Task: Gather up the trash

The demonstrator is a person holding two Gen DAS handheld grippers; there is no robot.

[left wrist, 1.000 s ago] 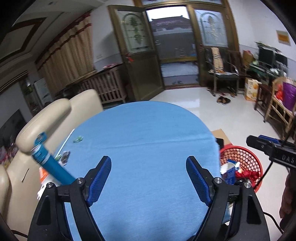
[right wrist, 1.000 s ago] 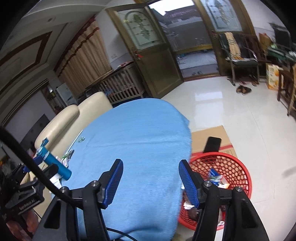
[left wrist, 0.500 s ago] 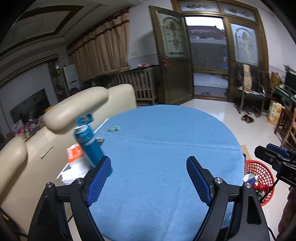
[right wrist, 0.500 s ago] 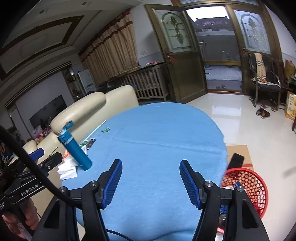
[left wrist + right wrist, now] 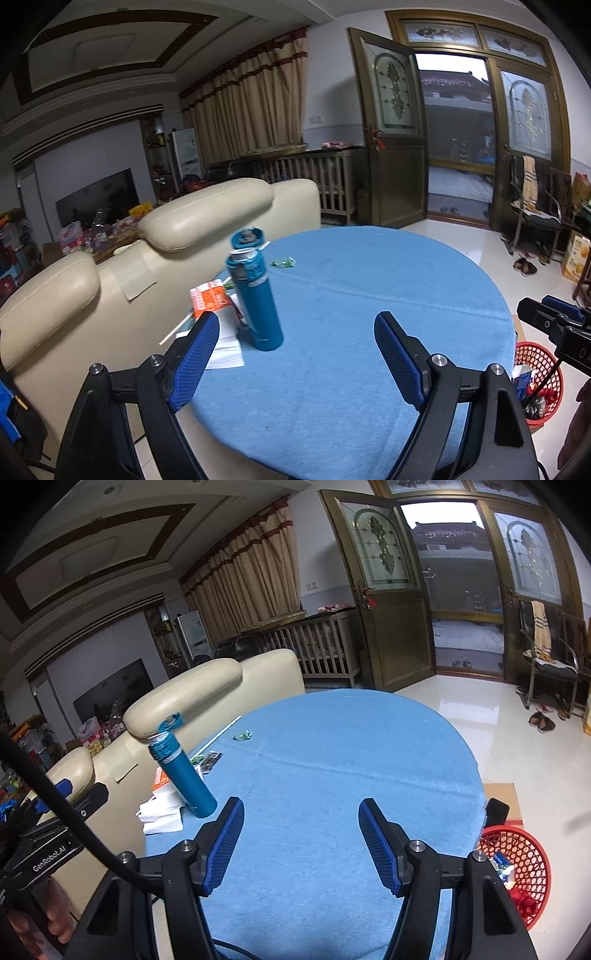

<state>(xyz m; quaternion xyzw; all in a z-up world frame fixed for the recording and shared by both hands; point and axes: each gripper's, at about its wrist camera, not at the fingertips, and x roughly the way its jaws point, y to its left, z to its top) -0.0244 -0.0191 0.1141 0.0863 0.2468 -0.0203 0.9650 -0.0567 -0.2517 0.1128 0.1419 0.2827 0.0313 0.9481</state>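
Note:
My left gripper (image 5: 295, 358) is open and empty above the near edge of the round table with a blue cloth (image 5: 369, 295). My right gripper (image 5: 301, 843) is open and empty over the same table (image 5: 332, 760). A green candy wrapper (image 5: 282, 262) lies far on the cloth, also in the right wrist view (image 5: 242, 735). An orange and white carton (image 5: 208, 298), white papers (image 5: 225, 347) and a straw (image 5: 177, 329) lie at the left edge by a blue flask (image 5: 255, 295). A red trash basket (image 5: 515, 871) with wrappers stands on the floor at right.
A cream sofa (image 5: 166, 236) backs against the table's left side. Flat cardboard (image 5: 500, 805) lies on the floor by the basket. A chair (image 5: 535, 218) and slippers (image 5: 524, 264) are near the open door. The flask's lid is flipped open.
Both grippers have swung left and pulled back from the basket side, bringing the flask, papers and sofa into fuller view. Both stay open and empty.

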